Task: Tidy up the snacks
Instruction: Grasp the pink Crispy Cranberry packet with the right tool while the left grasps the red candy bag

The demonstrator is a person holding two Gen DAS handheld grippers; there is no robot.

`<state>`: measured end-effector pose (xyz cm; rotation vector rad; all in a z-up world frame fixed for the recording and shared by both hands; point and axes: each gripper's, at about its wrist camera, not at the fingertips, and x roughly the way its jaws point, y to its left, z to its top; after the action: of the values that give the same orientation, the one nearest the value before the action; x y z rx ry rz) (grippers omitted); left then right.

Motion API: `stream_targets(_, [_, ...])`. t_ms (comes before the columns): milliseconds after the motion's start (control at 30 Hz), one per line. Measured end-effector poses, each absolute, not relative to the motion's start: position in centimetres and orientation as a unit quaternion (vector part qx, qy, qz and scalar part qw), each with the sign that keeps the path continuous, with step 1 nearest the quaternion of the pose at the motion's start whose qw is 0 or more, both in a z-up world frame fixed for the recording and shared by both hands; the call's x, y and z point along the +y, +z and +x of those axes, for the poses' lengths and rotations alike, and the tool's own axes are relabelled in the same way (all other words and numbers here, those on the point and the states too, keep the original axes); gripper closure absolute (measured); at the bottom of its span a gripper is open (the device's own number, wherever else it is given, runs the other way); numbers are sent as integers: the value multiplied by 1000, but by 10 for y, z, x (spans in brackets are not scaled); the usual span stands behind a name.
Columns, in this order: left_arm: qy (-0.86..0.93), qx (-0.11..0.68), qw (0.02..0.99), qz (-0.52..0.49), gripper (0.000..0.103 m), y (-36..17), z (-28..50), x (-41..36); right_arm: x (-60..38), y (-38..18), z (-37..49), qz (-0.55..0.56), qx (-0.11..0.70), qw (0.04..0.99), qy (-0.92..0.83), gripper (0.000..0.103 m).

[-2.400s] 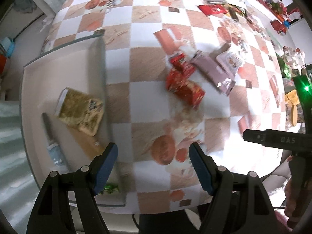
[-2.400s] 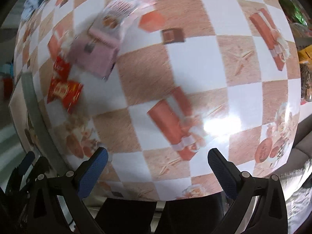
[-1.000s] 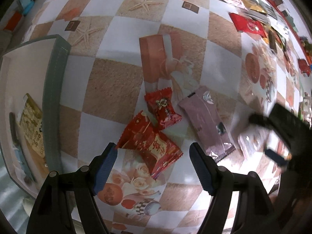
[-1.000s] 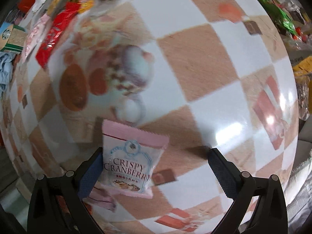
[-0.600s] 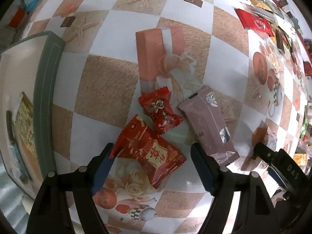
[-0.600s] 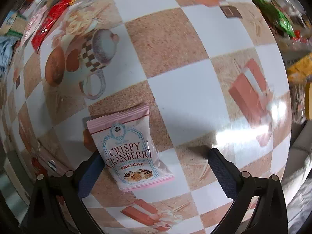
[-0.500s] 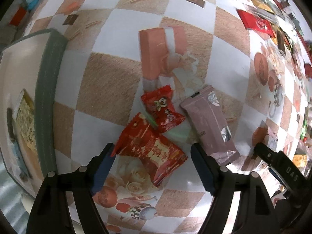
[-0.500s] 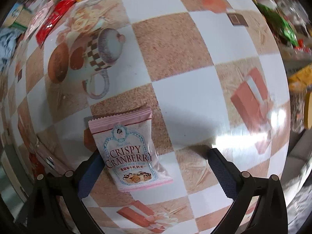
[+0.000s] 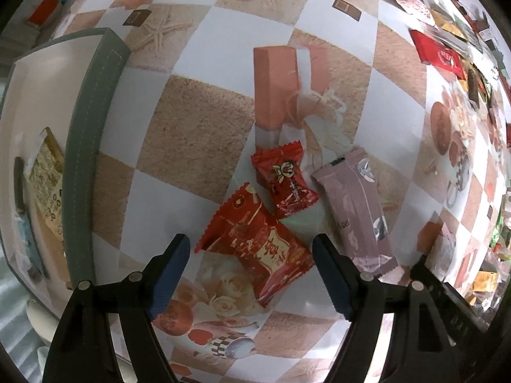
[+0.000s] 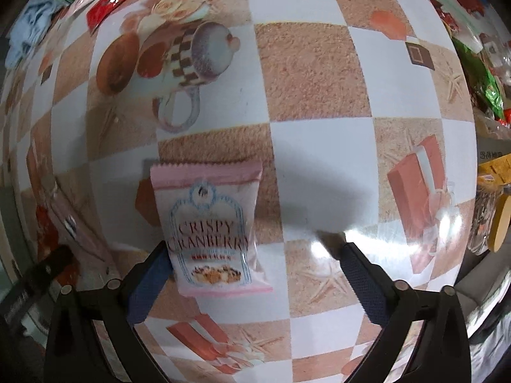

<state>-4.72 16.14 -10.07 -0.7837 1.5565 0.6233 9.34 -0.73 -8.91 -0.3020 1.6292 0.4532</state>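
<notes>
Both claws point down at a counter (image 9: 198, 146) covered in a glossy checked cloth, white squares alternating with sandy brown ones, printed with starfish, gift boxes, roses and teacups. Glare streaks the cloth at the lower right of the right wrist view.

In the left wrist view the left claw (image 9: 250, 274) hangs released, jaws wide, over a large red snack packet (image 9: 255, 242) that lies flat between the blue pads without touching either. Just above it sits a smaller red candy packet (image 9: 286, 182), and to the right a long mauve wrapper (image 9: 357, 214) runs diagonally, its lower end just beside the right pad. At the left edge a grey-rimmed tray (image 9: 86, 146) with a pale floor holds a yellowish packet (image 9: 46, 182) and a slim blue-ended item, too distorted to identify. More wrapped snacks crowd the upper right corner.

In the right wrist view the right claw (image 10: 252, 274) is closing, jaws wide apart. A pink "Crispy Cranberry" packet (image 10: 210, 223) lies on the cloth, its lower left edge right at the left pad; the right pad is well clear of it. Loose snacks and a blue cloth (image 10: 28, 28) line the top edge.
</notes>
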Motion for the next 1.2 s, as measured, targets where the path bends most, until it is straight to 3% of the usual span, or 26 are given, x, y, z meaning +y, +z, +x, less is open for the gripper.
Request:
stream_targets(33, [270,674,600,-335,21,-99,-42,164,-7,-86,90,-138,713,656,205,11])
stream_targets(100, [272,677,599,-330,22,-100,-39,163,-5,-78,82,-147,705,660,214,32])
stream_targets(167, [274,675,599,-332,25,-97,-32,159,-1,-71,75,-160,694,664,229,43])
stream_targets(267, [268,675,606,-324,40,-91,-29,155,0,-70,68,-159,696,658,239,44])
stream_targets(333, [263,676,611,-317,61,-88,-28,155,-5,-67,65,-147,699,656,244,44])
stream_targets(633, [222,693,627,-279,62,-87,-48,147,-31,-67,17,-142,710,640,256,44])
stream_targets(933, [130,721,667,-133,64,-87,-84,87,-51,-75,-43,-149,734,612,254,43])
stream_targets(1200, [77,712,689,-108,66,-70,-115,50,-64,-60,-67,-142,738,610,252,43])
